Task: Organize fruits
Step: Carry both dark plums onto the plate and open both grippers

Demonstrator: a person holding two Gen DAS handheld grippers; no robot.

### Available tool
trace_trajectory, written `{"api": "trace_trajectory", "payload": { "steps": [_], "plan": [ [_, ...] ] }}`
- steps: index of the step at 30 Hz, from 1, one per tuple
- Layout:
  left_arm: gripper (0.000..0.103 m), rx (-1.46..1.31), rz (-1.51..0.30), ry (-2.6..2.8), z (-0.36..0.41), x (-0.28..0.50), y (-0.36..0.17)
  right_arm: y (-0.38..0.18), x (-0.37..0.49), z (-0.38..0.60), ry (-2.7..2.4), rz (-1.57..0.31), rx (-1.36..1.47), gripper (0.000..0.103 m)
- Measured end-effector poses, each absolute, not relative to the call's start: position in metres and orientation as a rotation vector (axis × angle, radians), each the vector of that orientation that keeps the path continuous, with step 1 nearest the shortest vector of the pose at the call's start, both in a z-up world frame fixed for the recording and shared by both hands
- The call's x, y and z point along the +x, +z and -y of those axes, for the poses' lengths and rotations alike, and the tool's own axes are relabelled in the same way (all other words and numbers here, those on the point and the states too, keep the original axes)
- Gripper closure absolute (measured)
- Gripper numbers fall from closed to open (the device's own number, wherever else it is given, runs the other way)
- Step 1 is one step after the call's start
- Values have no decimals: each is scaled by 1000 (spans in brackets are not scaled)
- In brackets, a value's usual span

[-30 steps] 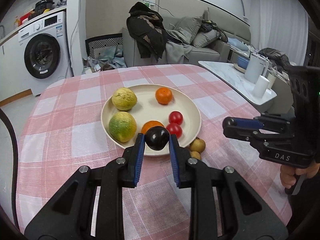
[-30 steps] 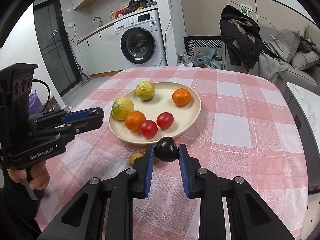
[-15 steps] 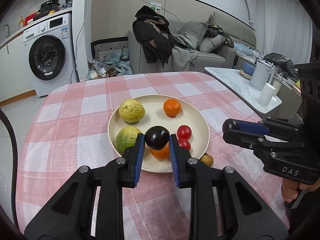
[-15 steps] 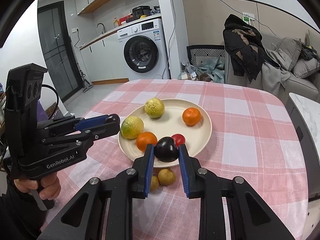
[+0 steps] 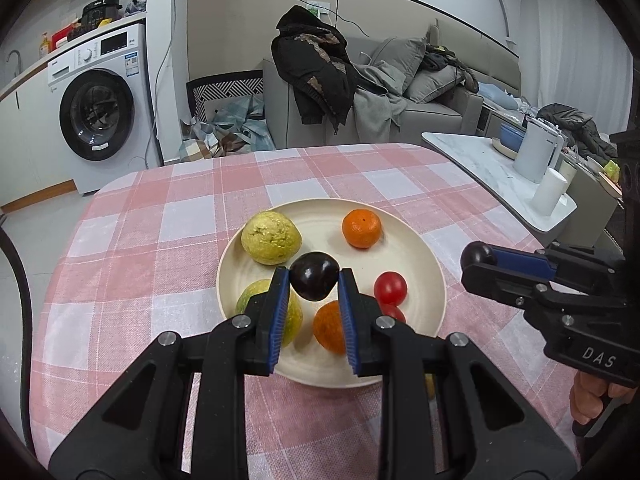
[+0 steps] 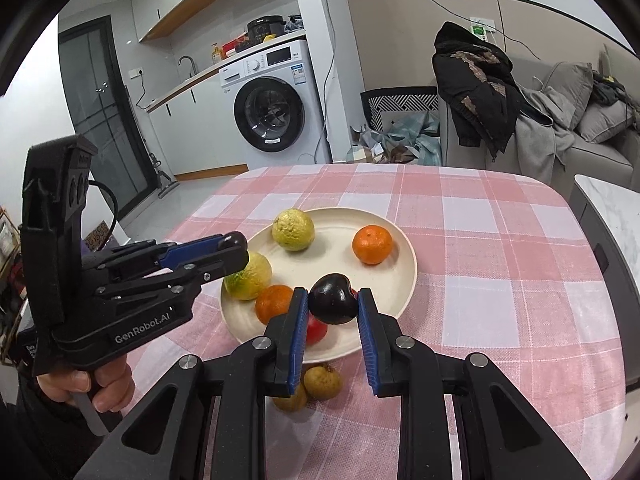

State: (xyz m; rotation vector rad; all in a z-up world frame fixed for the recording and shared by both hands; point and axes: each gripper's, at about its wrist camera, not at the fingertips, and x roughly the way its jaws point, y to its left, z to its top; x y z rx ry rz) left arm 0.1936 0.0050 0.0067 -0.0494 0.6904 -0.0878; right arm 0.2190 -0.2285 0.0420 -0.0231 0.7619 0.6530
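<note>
A cream plate (image 5: 256, 268) (image 6: 400, 280) on the pink checked table holds two yellow-green fruits (image 5: 271, 237), two oranges (image 5: 361, 228) and two red tomatoes (image 5: 391, 288). My left gripper (image 5: 313, 280) is shut on a dark plum (image 5: 313, 276) and holds it above the plate's middle. My right gripper (image 6: 333, 304) is shut on another dark plum (image 6: 333, 299) above the plate's near edge. Each gripper shows in the other's view, with a dark plum at its tip (image 5: 477, 255) (image 6: 233, 241). Two small brown fruits (image 6: 322, 381) lie on the cloth beside the plate.
The table (image 5: 160, 264) has rounded edges. A low white side table (image 5: 492, 176) with a kettle and cup stands to the right. A washing machine (image 5: 96, 116) and a sofa with clothes (image 5: 360, 92) stand beyond.
Both grippers have moved forward and up with their plums, from the plate's near rim to above the plate. The brown fruits now lie below the right gripper.
</note>
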Motion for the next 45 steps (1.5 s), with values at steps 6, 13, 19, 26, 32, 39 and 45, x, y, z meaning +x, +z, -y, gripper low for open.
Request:
{"api": "trace_trajectory", "payload": {
  "steps": [6, 13, 19, 26, 32, 39, 45],
  "plan": [
    [81, -49, -704, -88, -2, 210, -3, 39, 231, 225, 630, -769, -1, 78],
    [81, -48, -718, -93, 1, 222, -14, 19, 245, 218, 601, -807, 10, 78],
    [81, -20, -735, -98, 7, 230, -25, 5, 253, 218, 566, -834, 18, 78],
    [81, -20, -751, -94, 7, 234, -33, 2, 255, 219, 555, -836, 17, 78],
    [81, -41, -754, -86, 3, 232, -31, 5, 251, 219, 560, -822, -4, 69],
    [26, -17, -719, -58, -2, 213, -16, 15, 240, 237, 544, -796, 21, 27],
    [4, -30, -704, -8, -13, 186, -2, 25, 221, 250, 539, -766, -5, 0]
  ]
}}
